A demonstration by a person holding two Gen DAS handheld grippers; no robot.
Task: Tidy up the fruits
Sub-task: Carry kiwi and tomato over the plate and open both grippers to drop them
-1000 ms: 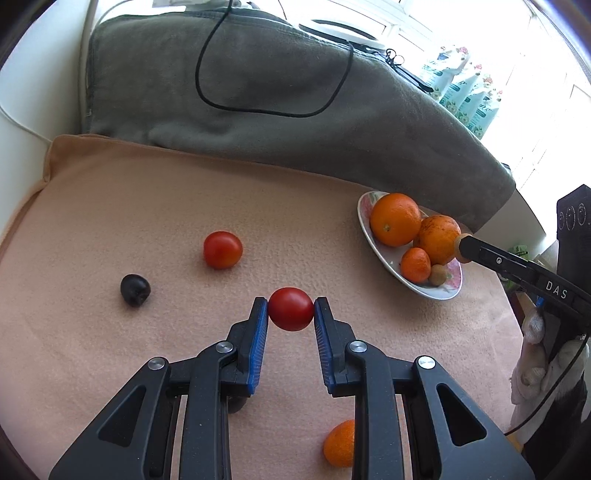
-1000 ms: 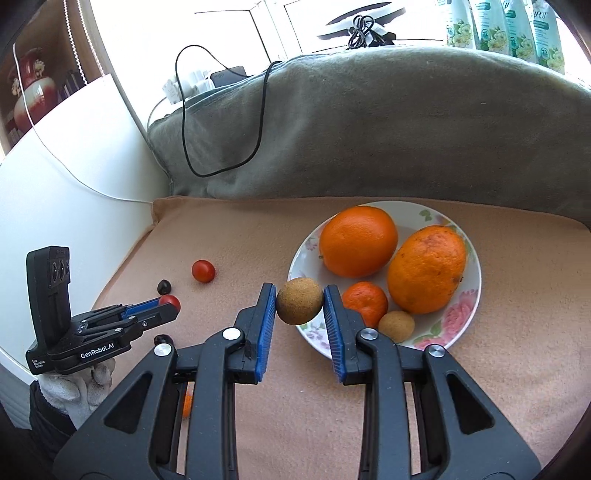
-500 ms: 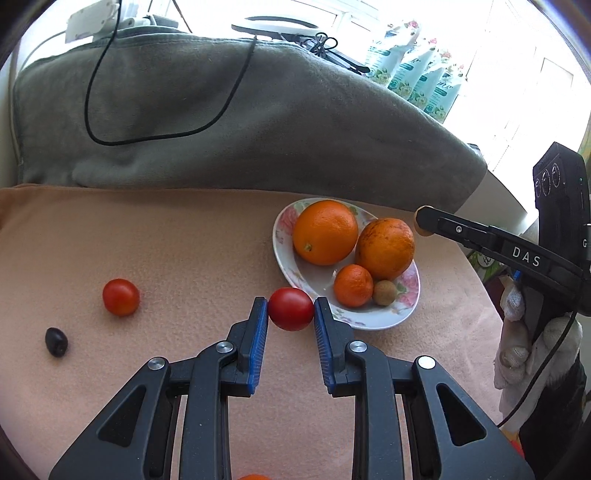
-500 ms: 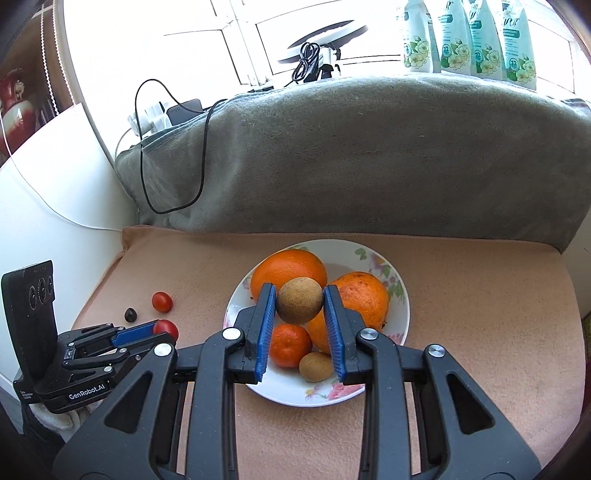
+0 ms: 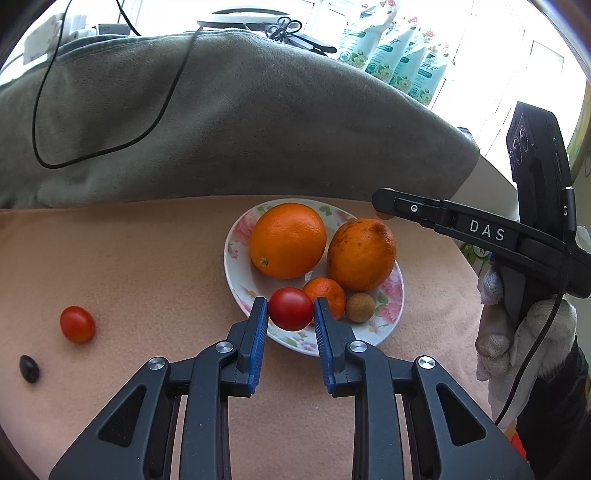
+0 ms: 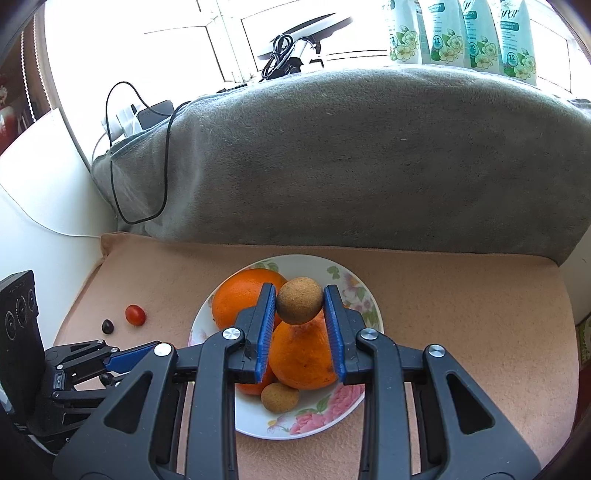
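Observation:
My left gripper (image 5: 290, 314) is shut on a red cherry tomato (image 5: 290, 308) and holds it over the near rim of the floral plate (image 5: 236, 284). The plate holds two big oranges (image 5: 287, 240), a small mandarin (image 5: 327, 293) and a brown longan (image 5: 359, 307). My right gripper (image 6: 300, 305) is shut on a second brown longan (image 6: 299, 300), held above the plate (image 6: 354, 406) and its oranges (image 6: 303, 350). Another cherry tomato (image 5: 77, 324) and a small dark fruit (image 5: 29, 368) lie on the peach cloth at left.
A grey blanket-covered ridge (image 5: 240, 122) with a black cable (image 5: 40, 122) runs along the back. Detergent pouches (image 6: 461, 33) stand on the sill behind. The peach cloth (image 6: 461, 314) ends at the right edge. The right gripper's body (image 5: 517, 236) hangs right of the plate.
Both grippers moved toward the plate with their fruit. The left tomato now hangs over the plate's near rim; the right longan sits higher over the oranges.

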